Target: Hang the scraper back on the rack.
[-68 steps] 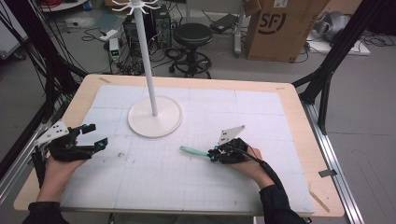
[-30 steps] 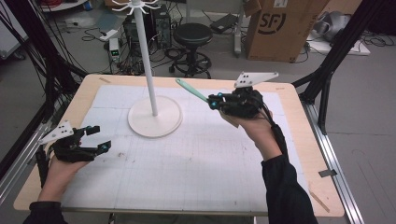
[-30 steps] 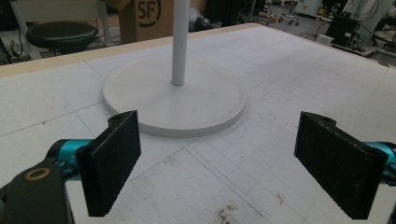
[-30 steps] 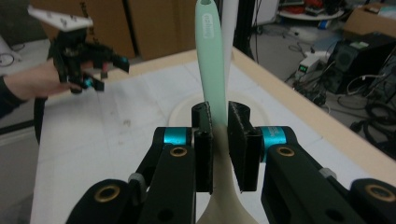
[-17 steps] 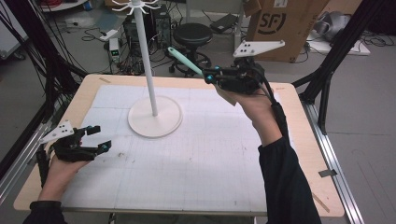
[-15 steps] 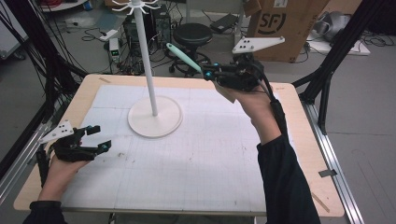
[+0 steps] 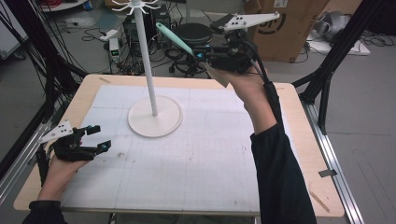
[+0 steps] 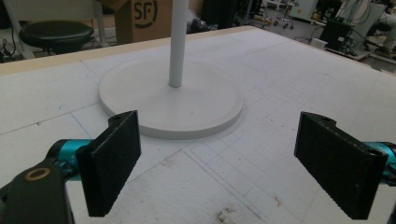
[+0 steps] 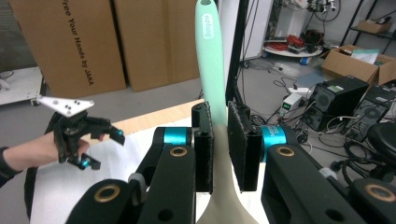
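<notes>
Mid-carry: right tongs (image 7: 198, 52) pinching the mint-green spatula (image 7: 173, 38) by its neck, handle raised beside the white hook stand (image 7: 150, 70), left tongs (image 7: 95, 138) spread idle low over the worktop (image 7: 210, 154); next, probably threading the handle's end onto a top hook.

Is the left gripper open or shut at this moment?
Open. In the left gripper view its two black ribbed pads stand far apart, with only the white gridded table mat between them.

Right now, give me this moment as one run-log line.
right gripper: shut on mint-green utensil, raised near white stand top | left gripper: open, low over table | utensil not hung
</notes>
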### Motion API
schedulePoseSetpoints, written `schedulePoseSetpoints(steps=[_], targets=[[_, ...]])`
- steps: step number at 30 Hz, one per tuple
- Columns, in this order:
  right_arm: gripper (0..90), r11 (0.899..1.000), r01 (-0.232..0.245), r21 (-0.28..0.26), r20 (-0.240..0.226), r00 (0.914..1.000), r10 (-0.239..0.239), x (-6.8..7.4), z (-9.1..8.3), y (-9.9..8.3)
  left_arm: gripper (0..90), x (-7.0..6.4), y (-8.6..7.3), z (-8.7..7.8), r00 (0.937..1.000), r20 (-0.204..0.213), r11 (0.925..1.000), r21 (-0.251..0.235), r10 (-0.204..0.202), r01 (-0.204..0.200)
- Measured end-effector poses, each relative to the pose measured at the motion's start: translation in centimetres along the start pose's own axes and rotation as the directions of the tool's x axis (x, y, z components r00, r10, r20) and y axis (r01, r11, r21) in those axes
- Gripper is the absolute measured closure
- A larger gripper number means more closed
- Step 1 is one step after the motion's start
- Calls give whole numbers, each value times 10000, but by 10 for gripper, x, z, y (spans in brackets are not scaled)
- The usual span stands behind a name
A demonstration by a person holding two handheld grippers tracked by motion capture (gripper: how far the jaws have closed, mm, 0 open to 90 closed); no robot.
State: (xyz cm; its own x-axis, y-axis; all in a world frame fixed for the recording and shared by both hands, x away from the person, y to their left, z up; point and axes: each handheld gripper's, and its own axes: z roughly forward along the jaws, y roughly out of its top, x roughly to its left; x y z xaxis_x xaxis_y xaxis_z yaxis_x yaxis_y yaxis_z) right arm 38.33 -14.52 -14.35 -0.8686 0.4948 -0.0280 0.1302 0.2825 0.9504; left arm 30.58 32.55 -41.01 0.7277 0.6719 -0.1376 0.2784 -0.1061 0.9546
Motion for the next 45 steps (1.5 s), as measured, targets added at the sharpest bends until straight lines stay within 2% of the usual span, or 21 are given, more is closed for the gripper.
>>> schedulePoseSetpoints(steps=[16,45], targets=[[809,10000,50,-22,88,9999,-50,1,19,24,151,0,1,-2,10000,74,9999,-107,-9,10],[808,9998,-33,218,494,9988,22,-2,31,21,153,0,1,-2,9999,148,10000,-62,-2,3]])
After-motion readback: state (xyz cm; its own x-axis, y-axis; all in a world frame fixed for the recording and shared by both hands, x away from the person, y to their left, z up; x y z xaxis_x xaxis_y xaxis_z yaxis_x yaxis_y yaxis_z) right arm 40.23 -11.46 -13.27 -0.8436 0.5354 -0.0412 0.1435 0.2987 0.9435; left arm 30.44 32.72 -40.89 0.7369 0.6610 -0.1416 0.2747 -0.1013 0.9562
